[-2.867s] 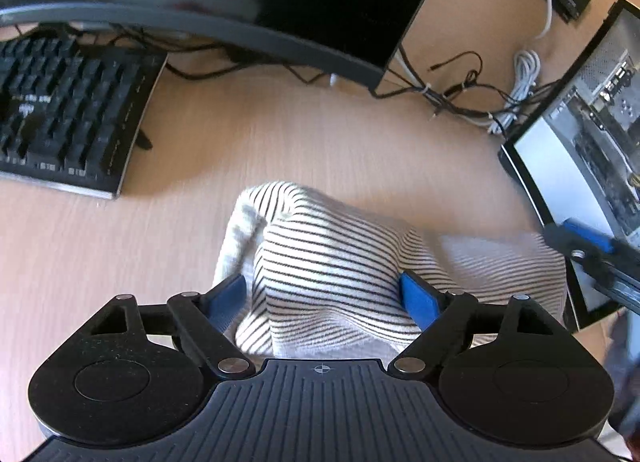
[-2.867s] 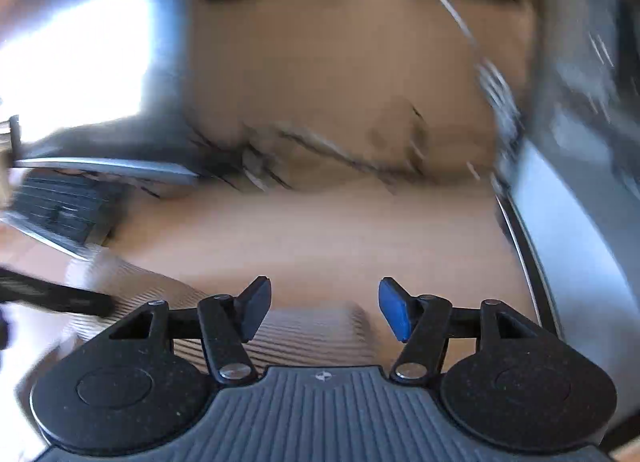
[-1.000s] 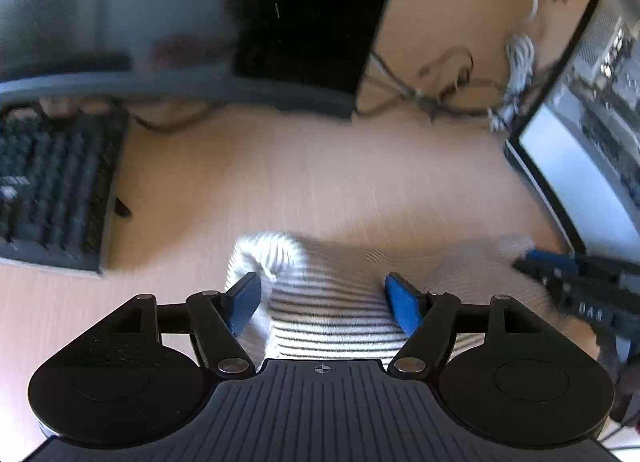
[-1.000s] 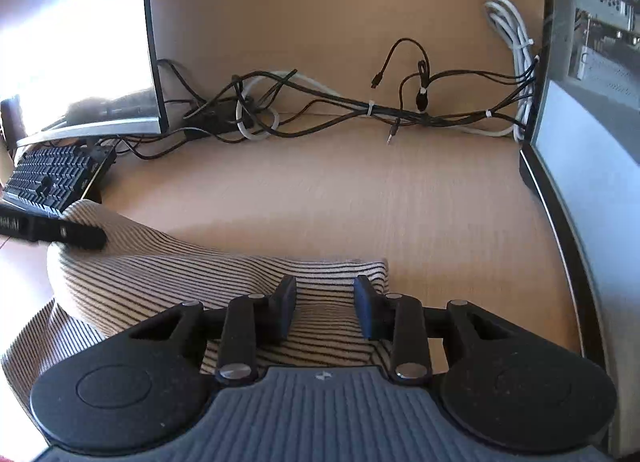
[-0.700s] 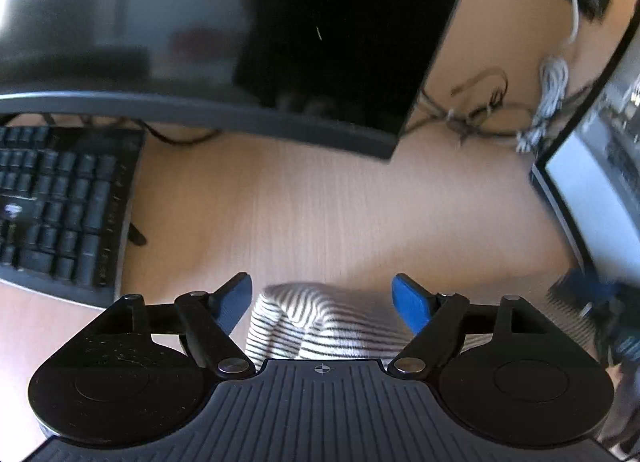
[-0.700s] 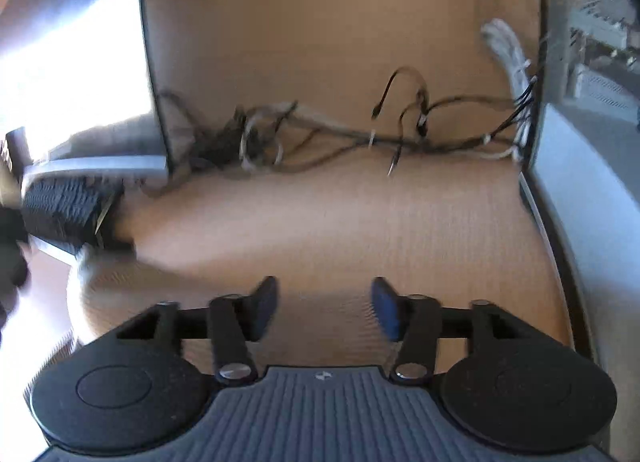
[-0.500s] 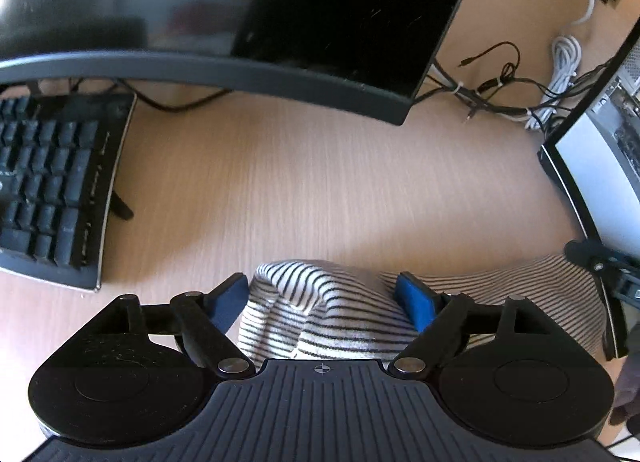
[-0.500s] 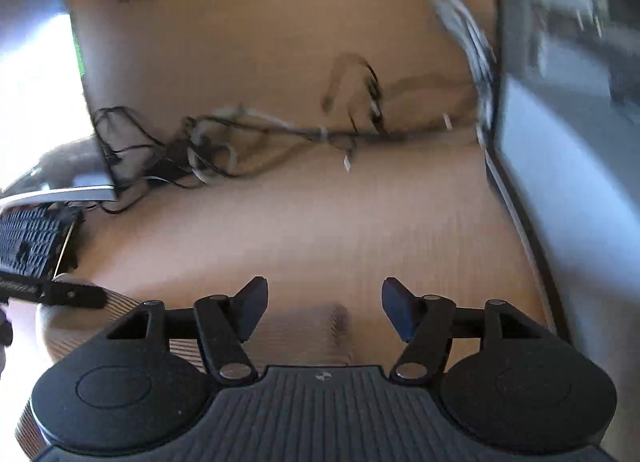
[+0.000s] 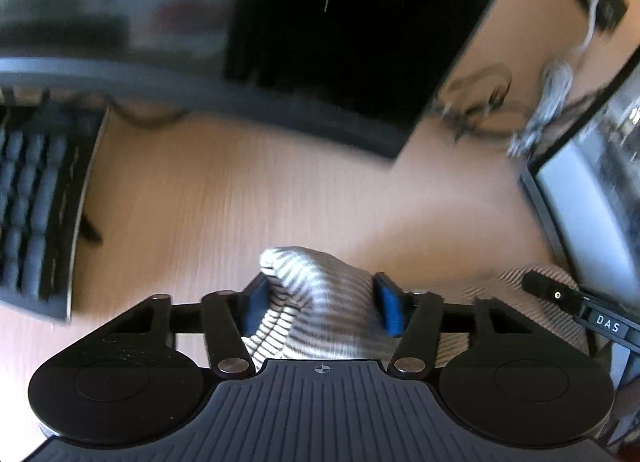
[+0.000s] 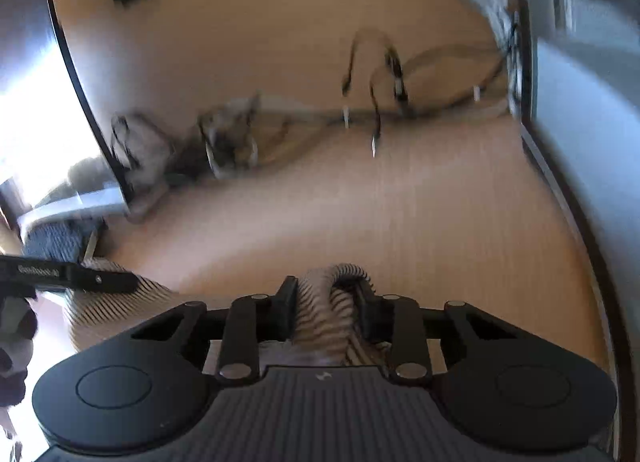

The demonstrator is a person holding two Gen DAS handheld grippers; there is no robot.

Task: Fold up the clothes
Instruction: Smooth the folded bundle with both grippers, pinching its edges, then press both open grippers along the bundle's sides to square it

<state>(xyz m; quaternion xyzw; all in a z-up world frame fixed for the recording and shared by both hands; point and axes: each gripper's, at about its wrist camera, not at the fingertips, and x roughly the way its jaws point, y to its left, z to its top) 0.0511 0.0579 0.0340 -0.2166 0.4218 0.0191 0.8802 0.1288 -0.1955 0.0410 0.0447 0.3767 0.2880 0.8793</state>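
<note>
A white garment with thin dark stripes (image 9: 316, 274) lies on the wooden desk (image 9: 240, 197). My left gripper (image 9: 322, 306) is shut on a bunched fold of it, the cloth filling the gap between the blue pads (image 9: 389, 308). In the right wrist view my right gripper (image 10: 326, 304) is shut on another bunched edge of the garment (image 10: 344, 276). Each gripper shows in the other's view: the right one's finger (image 9: 556, 294) on the cloth at the right, the left one's finger (image 10: 92, 278) on the cloth at the left. Both views are motion-blurred.
A black keyboard (image 9: 36, 201) lies at the left. A curved dark monitor (image 9: 320, 41) stands behind the garment, and a second screen (image 9: 592, 197) stands at the right. Tangled cables (image 10: 360, 109) and a power strip (image 9: 600, 1) lie at the back of the desk.
Half a second ago both grippers stood open over the garment; now each has closed on a bunch of cloth. Both cameras are moving.
</note>
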